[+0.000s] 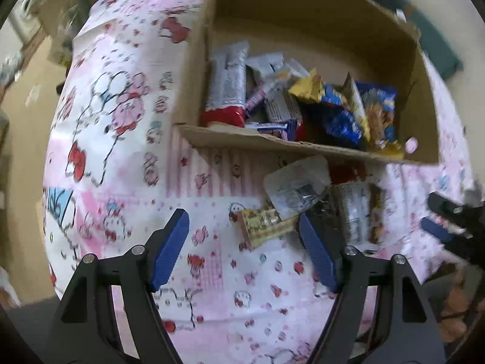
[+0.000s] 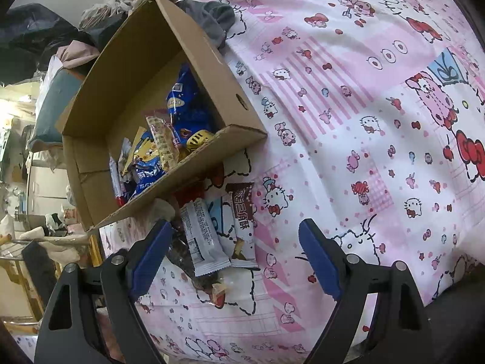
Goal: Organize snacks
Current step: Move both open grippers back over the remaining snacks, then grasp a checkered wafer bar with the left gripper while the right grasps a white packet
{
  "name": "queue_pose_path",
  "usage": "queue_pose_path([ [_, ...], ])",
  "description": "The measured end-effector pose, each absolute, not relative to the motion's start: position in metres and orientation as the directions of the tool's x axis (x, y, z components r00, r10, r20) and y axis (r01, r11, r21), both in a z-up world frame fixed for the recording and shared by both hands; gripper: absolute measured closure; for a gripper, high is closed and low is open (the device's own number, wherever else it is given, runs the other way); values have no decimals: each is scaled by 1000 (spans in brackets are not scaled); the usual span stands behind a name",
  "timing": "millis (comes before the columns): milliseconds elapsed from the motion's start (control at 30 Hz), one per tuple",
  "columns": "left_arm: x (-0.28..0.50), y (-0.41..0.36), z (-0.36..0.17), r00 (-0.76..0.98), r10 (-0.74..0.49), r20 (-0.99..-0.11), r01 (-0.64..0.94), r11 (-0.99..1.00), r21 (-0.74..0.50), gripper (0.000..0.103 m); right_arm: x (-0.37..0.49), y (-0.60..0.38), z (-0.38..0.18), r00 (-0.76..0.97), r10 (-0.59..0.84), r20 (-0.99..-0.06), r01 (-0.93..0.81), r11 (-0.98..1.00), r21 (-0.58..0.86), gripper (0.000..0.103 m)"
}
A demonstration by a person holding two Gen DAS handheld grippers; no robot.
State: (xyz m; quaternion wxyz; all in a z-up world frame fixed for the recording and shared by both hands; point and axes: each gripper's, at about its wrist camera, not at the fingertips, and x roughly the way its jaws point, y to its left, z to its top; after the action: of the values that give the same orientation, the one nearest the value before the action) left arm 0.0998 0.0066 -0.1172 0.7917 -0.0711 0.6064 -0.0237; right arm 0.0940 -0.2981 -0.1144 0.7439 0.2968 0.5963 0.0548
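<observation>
Right now the left tool (image 1: 244,242) hangs over the bed sheet (image 1: 121,151) with its pads apart and nothing between them; its right pad (image 1: 315,254) sits just at the edge of the loose snack pile, near the yellow-patterned pack (image 1: 266,223), touching or not I cannot tell. The right tool (image 2: 233,254) is also spread wide and gripping nothing, straddling the white wrapper (image 2: 203,239) and the brown wrapper (image 2: 242,221) that lie overlapped on the sheet, with a crinkly clear pack (image 2: 194,270) partly under them. Risk one: the pile is overlapped, so a close here likely pinches two wrappers at once or just a corner, and a slick foil pack could slide out on the lift. Risk two: the sheet is soft fabric, so pressing down to get under a flat pack may catch cloth in the pads and drag the whole pile. Risk three: both tools aim at the same small pile just in front of the cardboard box (image 1: 242,139); the right tool shows at the right edge of the left view, so they could bump. Farther on, the box near wall stands just behind the pile; a low carry could clip that wall and tip it. Inside the box, snacks (image 2: 169,139) already lie heaped at the near end, the far end bare, so a drop on the heap may slide back out.
</observation>
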Motion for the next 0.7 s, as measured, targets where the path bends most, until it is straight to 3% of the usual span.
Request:
queue_pose_path([
  [133, 106, -8, -131, 252, -70, -965, 22, 998, -67, 31, 94, -300, -115, 283, 432, -856, 274, 819, 504, 15],
  [200, 106, -14, -135, 268, -49, -962, 67, 997, -32, 35, 94, -300, -115, 283, 434, -855, 276, 817, 506, 15],
  [367, 100, -39, -150, 214, -95, -972, 247, 968, -40, 41, 94, -298, -116, 276, 442, -854, 267, 818, 510, 15],
  [567, 87, -60, -154, 193, -100, -976, 379, 925, -20, 68, 92, -298, -113, 276, 448, -850, 262, 816, 515, 15],
  [700, 76, -73, -156, 205, -83, -975, 434, 901, 15, 74, 90, -300, -113, 276, 446, -851, 269, 814, 514, 15],
])
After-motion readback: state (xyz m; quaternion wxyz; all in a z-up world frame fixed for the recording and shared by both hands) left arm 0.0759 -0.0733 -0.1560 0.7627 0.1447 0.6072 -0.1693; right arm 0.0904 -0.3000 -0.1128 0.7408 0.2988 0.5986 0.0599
